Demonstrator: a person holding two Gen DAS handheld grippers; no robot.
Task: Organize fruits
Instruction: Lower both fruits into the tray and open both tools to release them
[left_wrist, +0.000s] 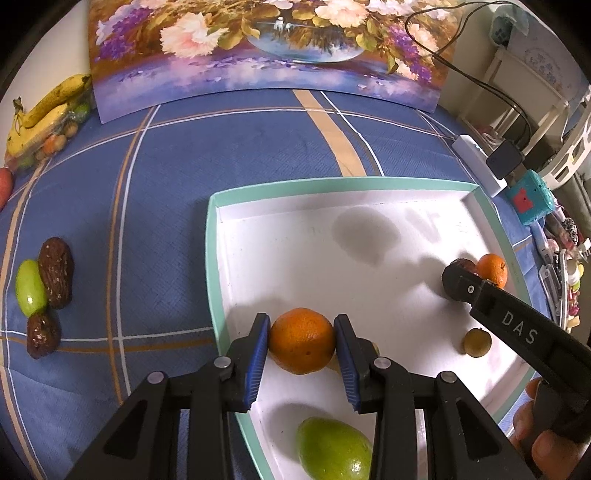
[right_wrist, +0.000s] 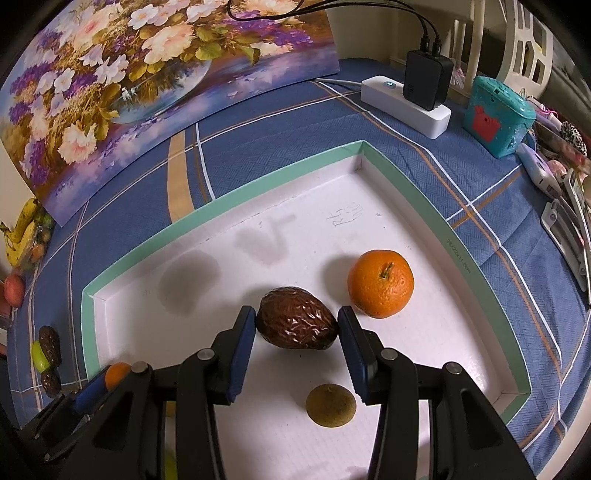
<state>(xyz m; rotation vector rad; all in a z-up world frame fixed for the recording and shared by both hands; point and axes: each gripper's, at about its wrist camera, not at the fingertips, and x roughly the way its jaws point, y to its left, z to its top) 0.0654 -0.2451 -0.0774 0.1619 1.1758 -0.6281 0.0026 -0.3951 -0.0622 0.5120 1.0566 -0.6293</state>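
Blue ribbed pads on my left gripper (left_wrist: 302, 341) press both sides of an orange (left_wrist: 301, 340), round and dimpled, so it is clamped there just inside the near-left corner of the tray (left_wrist: 212, 258). Black plastic arms with metal rivets run back from the pads toward me, pointing steeply down. Just below the jaws lies a smooth green fruit (left_wrist: 334, 448), oval and glossy. Right of them sits a small dull olive ball (left_wrist: 477, 342) on the tray's white, faintly ribbed floor. Well off to the left, on the blue woven cloth (left_wrist: 166, 221) with its white and tan stripes, a shiny green grape-like fruit (left_wrist: 30, 287) touches two wrinkled brown dates (left_wrist: 56, 272).

My right gripper (right_wrist: 296, 328) tilts down the same way. Its pads close on a dark brown, wrinkled, glossy fruit (right_wrist: 296, 323), egg-shaped and pointed at one end, which they hold over the tray's middle. Just beyond the right jaw, a second orange (right_wrist: 380, 283) with a short stem rests on the floor, near the wrinkled fruit though I cannot tell if they touch. Below the jaws is the olive ball, rough and matt. My fingers (left_wrist: 532, 424) wrap the right handle. The tray's rim is mint-green card, its walls low and white. Beyond it stands a flower painting (right_wrist: 110, 92).
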